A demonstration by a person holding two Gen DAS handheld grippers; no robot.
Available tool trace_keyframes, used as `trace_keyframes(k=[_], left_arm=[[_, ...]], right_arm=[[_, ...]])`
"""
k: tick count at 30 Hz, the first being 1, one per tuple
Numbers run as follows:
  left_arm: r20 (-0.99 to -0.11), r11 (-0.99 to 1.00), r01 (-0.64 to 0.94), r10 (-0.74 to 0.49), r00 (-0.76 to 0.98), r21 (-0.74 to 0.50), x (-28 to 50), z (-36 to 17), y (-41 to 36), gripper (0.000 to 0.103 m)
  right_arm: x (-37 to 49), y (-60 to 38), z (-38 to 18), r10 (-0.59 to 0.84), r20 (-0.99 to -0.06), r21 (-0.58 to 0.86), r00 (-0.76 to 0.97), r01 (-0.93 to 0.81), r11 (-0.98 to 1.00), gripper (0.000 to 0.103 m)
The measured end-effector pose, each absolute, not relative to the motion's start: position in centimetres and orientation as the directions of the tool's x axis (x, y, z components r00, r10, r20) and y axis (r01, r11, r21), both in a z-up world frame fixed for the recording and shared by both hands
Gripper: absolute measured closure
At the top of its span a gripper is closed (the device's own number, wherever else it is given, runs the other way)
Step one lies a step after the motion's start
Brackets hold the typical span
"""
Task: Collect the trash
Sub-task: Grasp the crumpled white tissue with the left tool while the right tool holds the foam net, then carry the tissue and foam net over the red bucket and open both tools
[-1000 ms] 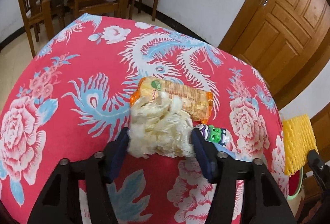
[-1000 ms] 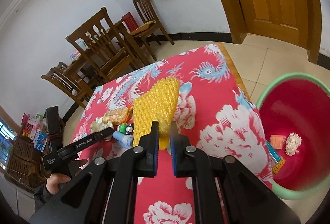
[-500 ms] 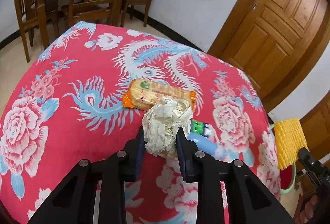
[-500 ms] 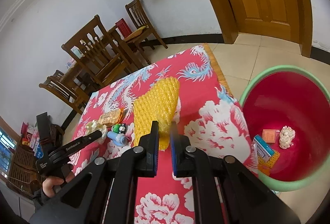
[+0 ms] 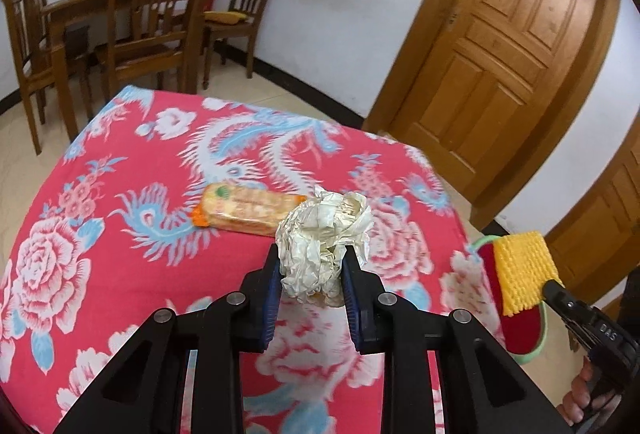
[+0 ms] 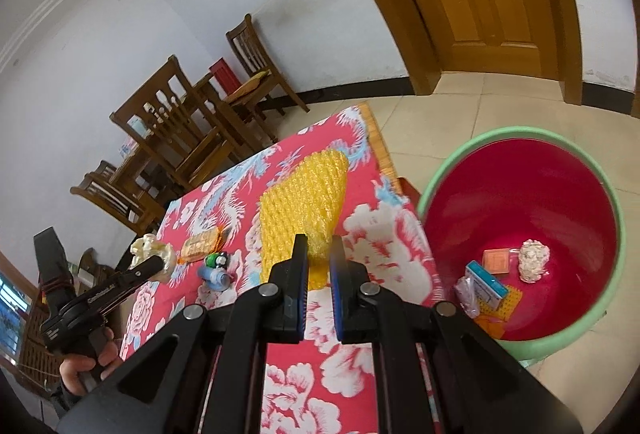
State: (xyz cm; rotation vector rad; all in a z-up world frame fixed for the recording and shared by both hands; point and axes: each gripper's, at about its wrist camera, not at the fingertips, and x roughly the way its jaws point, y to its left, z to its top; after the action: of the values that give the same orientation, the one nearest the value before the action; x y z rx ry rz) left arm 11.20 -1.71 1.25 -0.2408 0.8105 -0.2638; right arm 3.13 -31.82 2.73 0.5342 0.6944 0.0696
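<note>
My left gripper (image 5: 310, 270) is shut on a crumpled white paper ball (image 5: 326, 234) and holds it above the red floral table (image 5: 120, 234); the ball also shows in the right wrist view (image 6: 154, 254). My right gripper (image 6: 319, 254) is shut on a yellow foam net (image 6: 304, 202), held near the table's edge beside the red bin (image 6: 528, 194); the net also shows in the left wrist view (image 5: 524, 270). An orange cracker packet (image 5: 244, 210) and a small blue-green bottle (image 6: 216, 268) lie on the table.
The red bin with a green rim stands on the floor right of the table and holds several pieces of trash (image 6: 500, 274). Wooden chairs (image 5: 152, 14) and a dining table stand behind. A wooden door (image 5: 500, 34) is at the right.
My left gripper closed on the paper ball and lifted it off the table. My right gripper carried the yellow net further toward the bin.
</note>
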Motion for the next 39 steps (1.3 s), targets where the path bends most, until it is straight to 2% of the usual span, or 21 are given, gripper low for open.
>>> trace_keyframes(k=[15, 33, 39], left_arm=[[-0.663, 0.910, 0.288, -0.414, 0.624, -0.296, 10.2, 3.1, -8.9, 0.075], [-0.698, 0.858, 0.435, -0.487, 0.525, -0.273, 9.6, 1.6, -18.0, 0.075], [-0.717, 0.840, 0.473, -0.499, 0.486, -0.264, 9.5, 0.6, -20.5, 0.075]], right_arm=[[-0.2, -37.7, 2.2, 0.139, -0.591, 0.509, 0.795, 0.234, 0.828, 0.091], [-1.9, -43.1, -1.2, 0.076, -0.651, 0.527, 0.756, 0.376, 0.762, 0.090], [-2.1, -43.9, -1.7, 0.055, -0.666, 0.515, 0.744, 0.405, 0.755, 0.086]])
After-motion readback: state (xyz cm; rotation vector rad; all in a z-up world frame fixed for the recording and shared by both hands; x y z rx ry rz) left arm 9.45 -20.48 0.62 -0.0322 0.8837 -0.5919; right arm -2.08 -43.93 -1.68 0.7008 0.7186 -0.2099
